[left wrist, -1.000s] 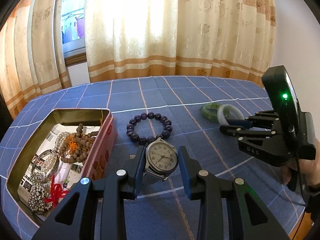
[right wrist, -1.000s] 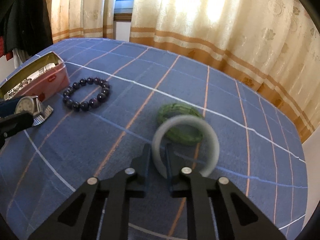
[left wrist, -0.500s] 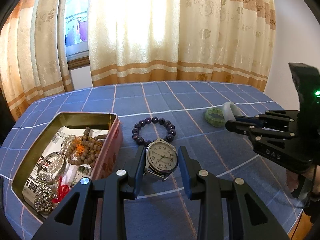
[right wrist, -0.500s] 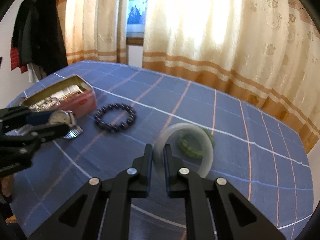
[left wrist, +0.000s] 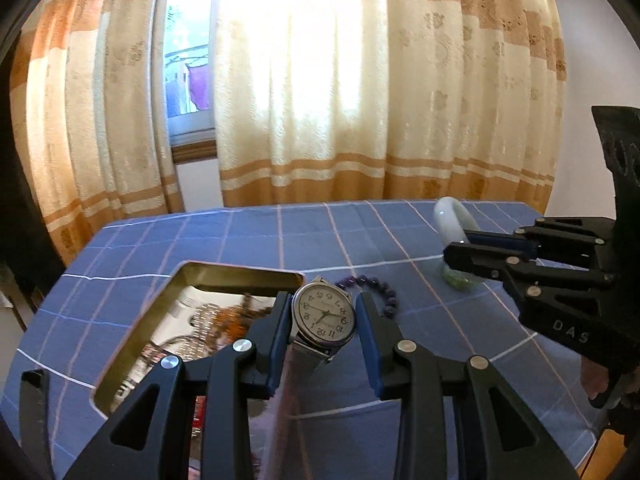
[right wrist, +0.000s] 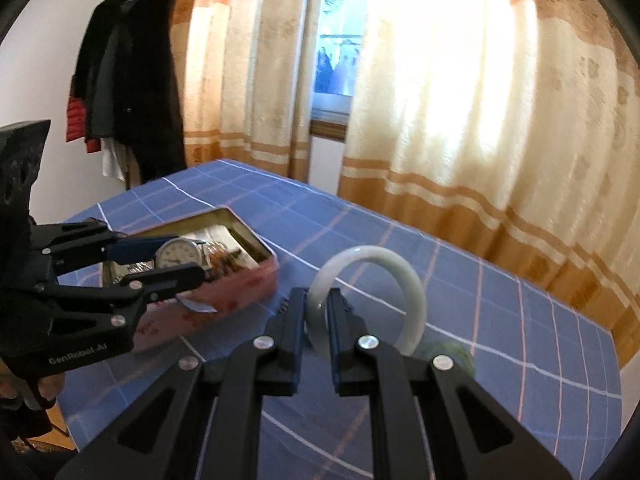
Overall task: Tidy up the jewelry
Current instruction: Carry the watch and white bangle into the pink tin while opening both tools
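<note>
My left gripper (left wrist: 323, 316) is shut on a silver wristwatch (left wrist: 325, 317) with a white dial and holds it in the air, just right of the open pink tin (left wrist: 240, 280). The tin holds several bead strings. My right gripper (right wrist: 318, 304) is shut on a pale white bangle (right wrist: 404, 276) and holds it upright above the table. The watch (right wrist: 179, 255) and tin (right wrist: 244, 288) also show in the right wrist view, with the left gripper (right wrist: 172, 258) over the tin. A dark bead bracelet (left wrist: 376, 286) and a green bangle (left wrist: 460, 282) lie on the blue checked cloth.
The table (left wrist: 320, 228) is covered by a blue checked cloth and stands before cream and orange curtains (left wrist: 320, 100). A dark coat (right wrist: 136, 80) hangs at the far left in the right wrist view. The table's edge is close at the right (left wrist: 600, 432).
Both grippers have risen higher above the table with their loads. The left gripper has carried the watch toward the tin; the right has lifted the white bangle off the green one and swung left.
</note>
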Tool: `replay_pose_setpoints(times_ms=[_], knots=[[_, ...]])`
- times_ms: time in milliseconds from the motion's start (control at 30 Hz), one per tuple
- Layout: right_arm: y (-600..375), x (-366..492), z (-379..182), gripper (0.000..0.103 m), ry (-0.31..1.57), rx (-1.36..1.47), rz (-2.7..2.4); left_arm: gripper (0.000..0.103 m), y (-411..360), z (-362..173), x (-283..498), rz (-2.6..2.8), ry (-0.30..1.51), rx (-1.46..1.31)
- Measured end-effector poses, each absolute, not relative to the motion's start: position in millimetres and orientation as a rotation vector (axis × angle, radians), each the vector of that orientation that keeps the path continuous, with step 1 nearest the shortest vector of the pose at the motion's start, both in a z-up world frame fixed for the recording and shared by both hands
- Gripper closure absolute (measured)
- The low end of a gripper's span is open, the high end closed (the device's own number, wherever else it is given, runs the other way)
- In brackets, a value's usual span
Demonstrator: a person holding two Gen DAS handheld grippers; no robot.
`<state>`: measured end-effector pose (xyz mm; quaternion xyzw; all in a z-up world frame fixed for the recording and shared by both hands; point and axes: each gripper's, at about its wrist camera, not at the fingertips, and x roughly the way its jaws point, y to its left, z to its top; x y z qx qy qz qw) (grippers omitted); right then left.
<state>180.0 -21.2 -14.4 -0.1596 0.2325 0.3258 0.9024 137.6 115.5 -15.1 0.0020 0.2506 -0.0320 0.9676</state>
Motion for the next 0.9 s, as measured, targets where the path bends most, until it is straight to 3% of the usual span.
replay_pose_setpoints(times_ms=[167,200,233,267,700,733,800,833,867,900], knots=[[-0.6,179.4,-9.9,0.090,0.461,-0.330,0.721,0.070,132.2,-2.3,129.6,-0.033,0.472,-0.002],[2.9,178.9,-9.6,0.090,0.457,-0.330,0.729,0.073,134.6,-1.2,127.9,-0.031,0.469,-0.005],[5.8,178.6,-9.5,0.090,0.456,-0.330,0.736,0.087,139.5,1.8,126.8,-0.030,0.464,-0.009],[7.8,178.3,-9.7,0.090,0.455,-0.330,0.742,0.088,143.6,4.4,126.0,-0.030,0.461,-0.013],[45.1,182.5,-24.2,0.090,0.507,-0.331,0.830,0.087,193.7,-12.1,135.9,0.104,0.481,-0.061],[51.4,182.8,-27.6,0.090,0.517,-0.332,0.849,0.085,195.3,-15.6,137.0,0.109,0.488,-0.065],[61.0,180.6,-32.6,0.090,0.526,-0.340,0.870,0.068,201.4,-21.7,138.6,0.127,0.495,-0.084],[67.4,178.7,-35.8,0.090,0.530,-0.349,0.883,0.042,205.4,-24.4,138.3,0.143,0.493,-0.098],[72.4,176.9,-38.5,0.090,0.532,-0.356,0.892,0.022,208.7,-26.3,136.7,0.166,0.486,-0.104],[76.7,175.3,-40.8,0.090,0.534,-0.361,0.901,0.019,212.9,-27.5,133.5,0.204,0.465,-0.111]])
